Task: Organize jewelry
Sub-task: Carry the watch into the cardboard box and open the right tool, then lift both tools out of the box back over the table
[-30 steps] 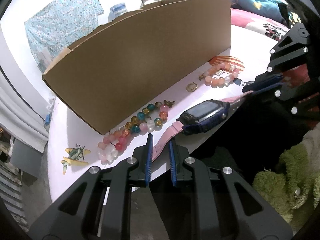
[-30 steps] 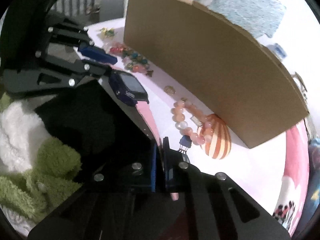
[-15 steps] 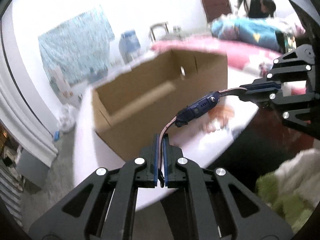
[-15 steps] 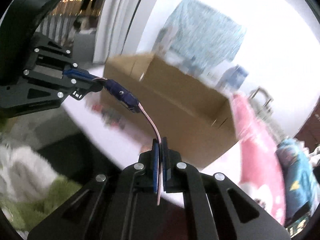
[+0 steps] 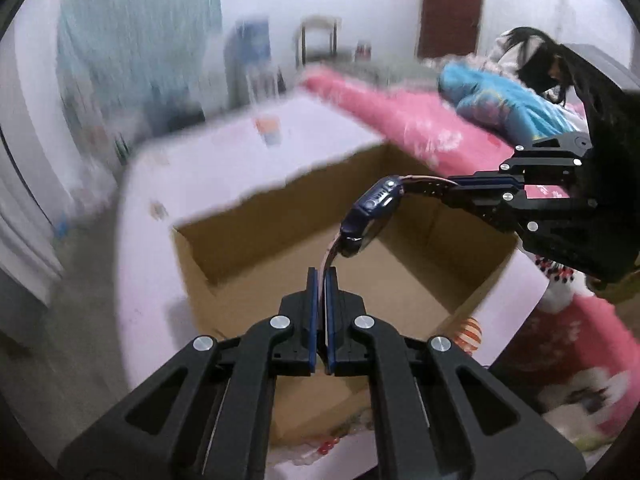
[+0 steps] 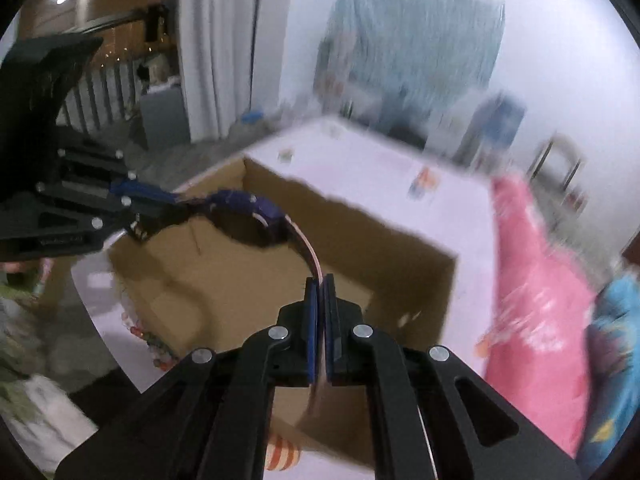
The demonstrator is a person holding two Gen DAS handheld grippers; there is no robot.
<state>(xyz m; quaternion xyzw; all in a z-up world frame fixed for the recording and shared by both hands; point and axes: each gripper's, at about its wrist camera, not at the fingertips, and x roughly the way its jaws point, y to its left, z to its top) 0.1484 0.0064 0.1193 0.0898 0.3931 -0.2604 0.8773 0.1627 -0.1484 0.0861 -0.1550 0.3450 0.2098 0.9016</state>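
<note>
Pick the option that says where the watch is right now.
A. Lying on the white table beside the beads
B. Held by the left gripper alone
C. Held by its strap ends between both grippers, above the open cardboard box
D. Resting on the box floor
C: the left gripper and right gripper each pinch a strap end, the watch hanging over the cardboard box.

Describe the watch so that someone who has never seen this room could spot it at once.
Find the open cardboard box on the white table. Hanging above its opening, stretched between the left gripper and the right gripper, is the watch. It alone has a dark blue case on a pink strap, each end pinched by one gripper.
</note>
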